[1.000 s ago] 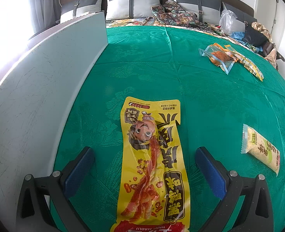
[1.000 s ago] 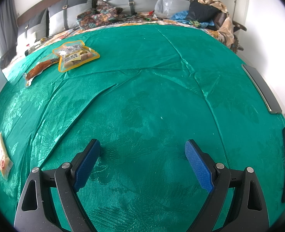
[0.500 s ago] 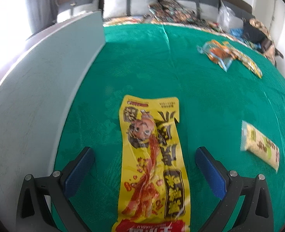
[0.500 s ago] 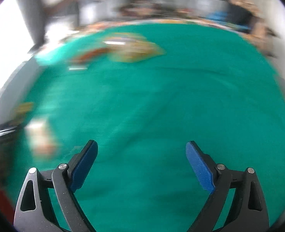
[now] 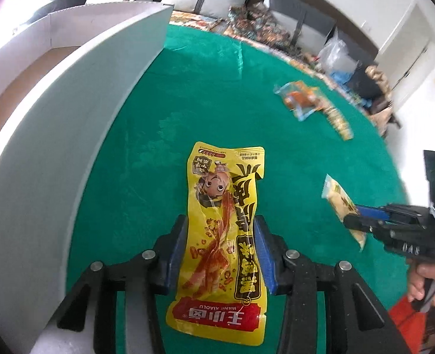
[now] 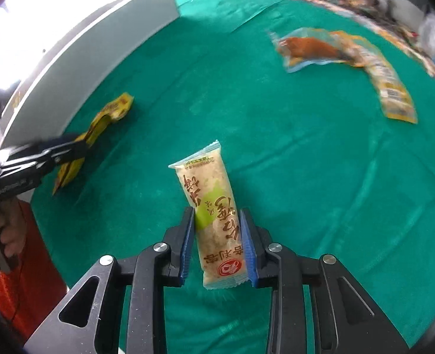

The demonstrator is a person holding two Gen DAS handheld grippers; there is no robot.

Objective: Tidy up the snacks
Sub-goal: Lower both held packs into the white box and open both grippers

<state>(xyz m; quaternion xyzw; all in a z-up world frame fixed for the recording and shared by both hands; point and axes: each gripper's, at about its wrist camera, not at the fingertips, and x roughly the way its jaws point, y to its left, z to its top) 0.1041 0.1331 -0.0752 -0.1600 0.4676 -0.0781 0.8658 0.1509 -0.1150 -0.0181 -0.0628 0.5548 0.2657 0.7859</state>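
Green patterned cloth (image 5: 205,94) covers the surface; a tall white cardboard box wall (image 5: 70,112) stands at 9 o'clock. Left gripper (image 5: 220,250) jaws clamped on long yellow cartoon-printed snack packet (image 5: 223,221). Right gripper (image 6: 217,244) jaws clamped on small cream-and-green snack packet (image 6: 214,206). Clear orange-filled pouch (image 6: 309,48) lies at 1 o'clock.

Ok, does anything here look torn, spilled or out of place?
Nothing stands out. The left gripper grips an intact yellow snack pouch, the right gripper an intact pale snack bar, and two more sealed packets lie overlapping on the green cloth.
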